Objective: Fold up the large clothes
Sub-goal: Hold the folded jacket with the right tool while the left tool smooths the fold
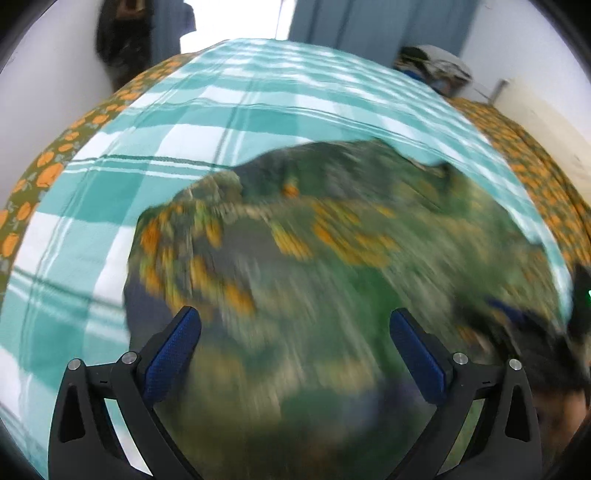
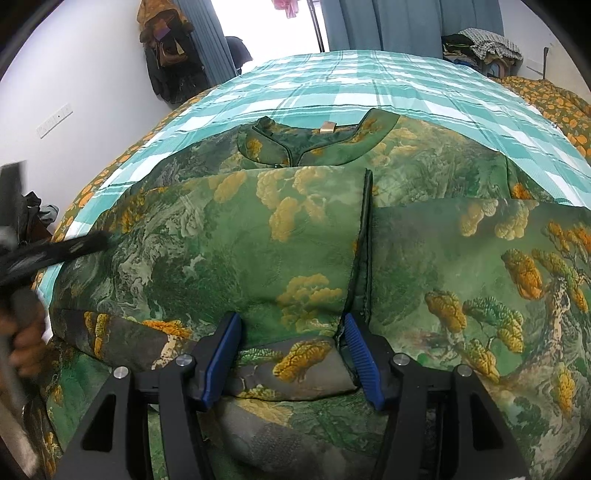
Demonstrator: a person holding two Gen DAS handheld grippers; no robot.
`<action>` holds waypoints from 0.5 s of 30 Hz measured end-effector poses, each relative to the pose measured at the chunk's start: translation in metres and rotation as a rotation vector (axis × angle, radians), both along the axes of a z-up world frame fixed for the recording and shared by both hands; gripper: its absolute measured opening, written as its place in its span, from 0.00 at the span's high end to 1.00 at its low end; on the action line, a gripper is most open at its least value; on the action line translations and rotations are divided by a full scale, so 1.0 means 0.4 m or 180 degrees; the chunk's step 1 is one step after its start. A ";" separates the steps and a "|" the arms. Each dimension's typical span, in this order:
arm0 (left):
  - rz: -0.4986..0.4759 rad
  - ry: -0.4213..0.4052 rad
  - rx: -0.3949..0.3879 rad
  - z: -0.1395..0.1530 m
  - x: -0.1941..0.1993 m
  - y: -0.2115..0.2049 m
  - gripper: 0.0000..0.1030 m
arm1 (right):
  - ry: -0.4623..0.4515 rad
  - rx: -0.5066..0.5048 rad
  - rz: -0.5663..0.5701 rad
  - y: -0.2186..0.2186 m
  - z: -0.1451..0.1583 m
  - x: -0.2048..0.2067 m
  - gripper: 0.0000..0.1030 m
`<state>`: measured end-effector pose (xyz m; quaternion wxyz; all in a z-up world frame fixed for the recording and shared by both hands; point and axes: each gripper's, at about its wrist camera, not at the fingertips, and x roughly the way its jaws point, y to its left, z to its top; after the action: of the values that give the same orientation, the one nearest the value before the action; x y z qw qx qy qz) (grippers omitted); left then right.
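The garment (image 2: pixel 295 236), a green cloth printed with yellow-orange trees and grey rock, lies spread on a bed, straight ahead of the right gripper (image 2: pixel 291 325) and filling most of its view. Its collar (image 2: pixel 295 147) sits at the far end, open at the front, with a small tan label inside. Two panels are folded in towards the middle; their edges meet along a dark piped seam (image 2: pixel 365 236) that runs from just below the collar down to the right gripper's right finger. A bunched, greyer fold (image 2: pixel 295 369) of the same cloth lies between that gripper's blue pads, and both pads press against it, so the right gripper grips the garment at its near edge.

To the left of the right gripper, a hand (image 2: pixel 22 339) holds the other tool's handle, dark and blurred, at the garment's left edge.

In the left wrist view the garment (image 1: pixel 332 277) is heavily blurred. The left gripper (image 1: pixel 295 325) hovers over it with its jaws spread wide, nothing pinched between them.

Beyond the garment stretches a teal-and-white checked sheet (image 2: pixel 369 85), edged by an orange-flowered cover (image 1: pixel 48 170). Farther off are blue curtains (image 2: pixel 406 22) and a white wall (image 2: pixel 92 92) with dark clothes hanging.
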<state>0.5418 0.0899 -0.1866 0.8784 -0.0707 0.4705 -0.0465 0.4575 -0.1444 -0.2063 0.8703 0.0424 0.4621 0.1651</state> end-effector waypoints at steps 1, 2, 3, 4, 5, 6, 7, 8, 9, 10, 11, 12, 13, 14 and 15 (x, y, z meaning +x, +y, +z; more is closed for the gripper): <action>-0.0101 0.0019 -0.0009 0.011 -0.048 -0.012 0.01 | -0.0004 -0.0002 0.0000 0.000 0.001 0.000 0.42; -0.0164 0.0053 -0.0036 0.014 -0.082 -0.020 0.01 | -0.0007 -0.0003 -0.0001 0.000 0.000 -0.001 0.42; -0.0221 0.0092 -0.0066 0.010 -0.101 -0.029 0.01 | -0.0009 -0.0003 -0.0003 -0.001 0.000 -0.001 0.42; -0.0291 0.0161 -0.0100 -0.002 -0.141 -0.042 0.01 | -0.0012 -0.0001 -0.0005 -0.002 -0.001 -0.001 0.42; -0.0304 0.0200 -0.0106 -0.013 -0.162 -0.049 0.01 | -0.0013 -0.0004 -0.0005 -0.001 -0.001 -0.001 0.42; -0.0325 0.0263 -0.0096 -0.035 -0.184 -0.059 0.01 | -0.0013 -0.0007 -0.0005 -0.001 -0.001 -0.001 0.42; -0.0363 0.0376 -0.0068 -0.076 -0.201 -0.073 0.01 | -0.0017 -0.0015 -0.0005 -0.001 -0.001 -0.002 0.42; -0.0366 0.0422 -0.0029 -0.100 -0.207 -0.079 0.01 | -0.0022 -0.0031 -0.0006 0.000 -0.001 -0.002 0.42; -0.0353 0.0374 0.0040 -0.124 -0.213 -0.085 0.01 | -0.0024 -0.0045 -0.0006 0.002 -0.001 -0.003 0.42; -0.0351 0.0246 0.0121 -0.136 -0.217 -0.094 0.01 | -0.0024 -0.0061 -0.0008 0.004 0.000 -0.003 0.42; -0.0342 0.0222 0.0156 -0.138 -0.216 -0.100 0.01 | -0.0025 -0.0071 -0.0012 0.005 0.001 -0.003 0.42; -0.0310 0.0217 0.0165 -0.137 -0.212 -0.103 0.00 | -0.0030 -0.0081 -0.0016 0.007 0.002 -0.004 0.42; -0.0266 0.0225 0.0120 -0.133 -0.205 -0.099 0.00 | -0.0042 -0.0092 -0.0027 0.007 0.007 -0.008 0.42; -0.0252 0.0233 0.0087 -0.132 -0.206 -0.098 0.01 | -0.0068 -0.0103 -0.0048 0.005 0.017 -0.015 0.42; -0.0242 0.0240 0.0058 -0.128 -0.205 -0.094 0.01 | -0.0095 -0.0106 -0.0065 0.003 0.029 -0.025 0.42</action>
<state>0.4596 0.0524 -0.2378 0.8582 -0.0465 0.5060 -0.0729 0.4475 -0.1432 -0.1948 0.8793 0.0302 0.4514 0.1491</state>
